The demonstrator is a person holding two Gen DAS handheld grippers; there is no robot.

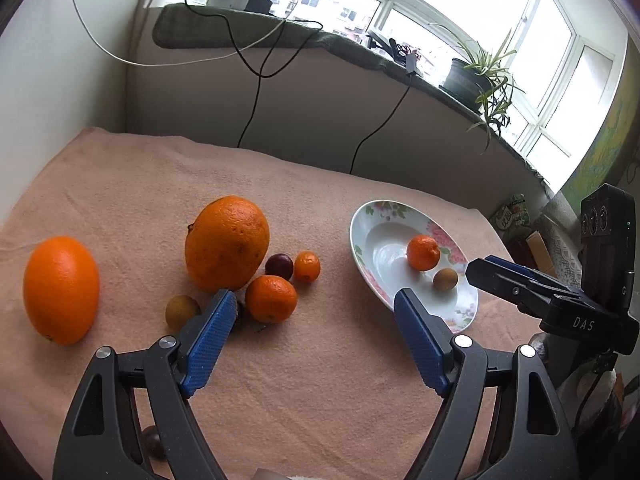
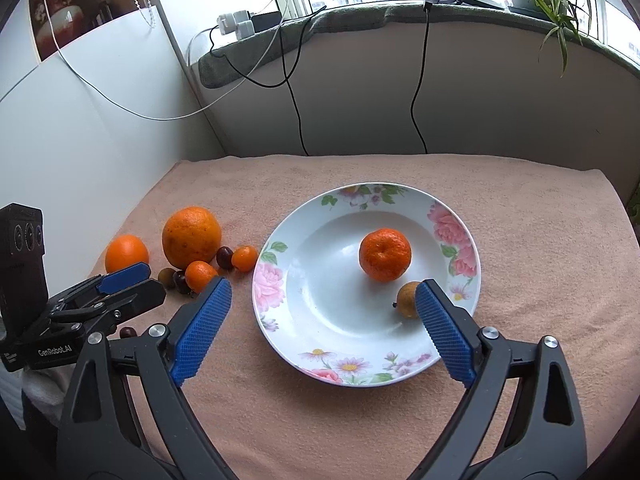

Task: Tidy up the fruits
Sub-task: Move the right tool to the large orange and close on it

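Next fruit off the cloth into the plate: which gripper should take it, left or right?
Probably left. The left gripper stands open right by the small mandarin in the loose pile. The right gripper, also open, sits over the plate.

Daylit windows (image 1: 460, 8) above a sill (potted plant (image 1: 484, 76) there).

White letters "DAS" on the black plastic body of the right gripper (image 1: 486, 266), seen at the right edge of the left wrist view. White "GenRobot.AI" on the black plastic body of the left gripper (image 2: 132, 280), near left in the right wrist view. Smaller print beside it unreadable.
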